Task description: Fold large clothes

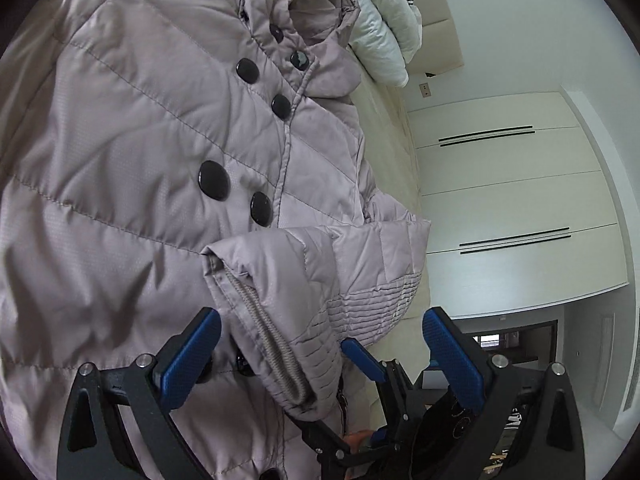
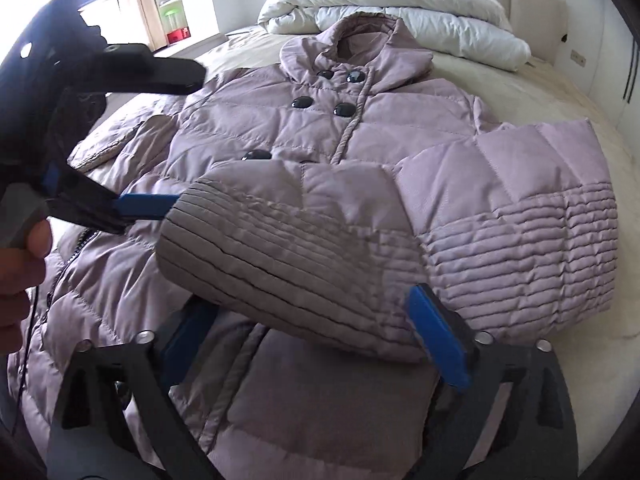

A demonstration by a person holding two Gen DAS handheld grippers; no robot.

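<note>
Left gripper (image 1: 320, 344) jaws wide, right gripper (image 2: 316, 328) jaws wide

Bed with a coat and a duvet

The bed (image 2: 540, 92), under a cream sheet, carries a mauve quilted coat (image 2: 280, 128) spread front up, one sleeve folded across its body. A bunched white duvet (image 2: 400, 8) lies at the head, just beyond the coat's hood.

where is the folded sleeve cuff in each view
Left wrist view: the cuff sits low and centre, its ribbed lining facing the camera, between the pads of the open left hand-held gripper.
Right wrist view: the cuff is centre-left, lying across the coat just above the open right hand-held gripper.
Shared landmark: the black buttons on the coat front.
</note>
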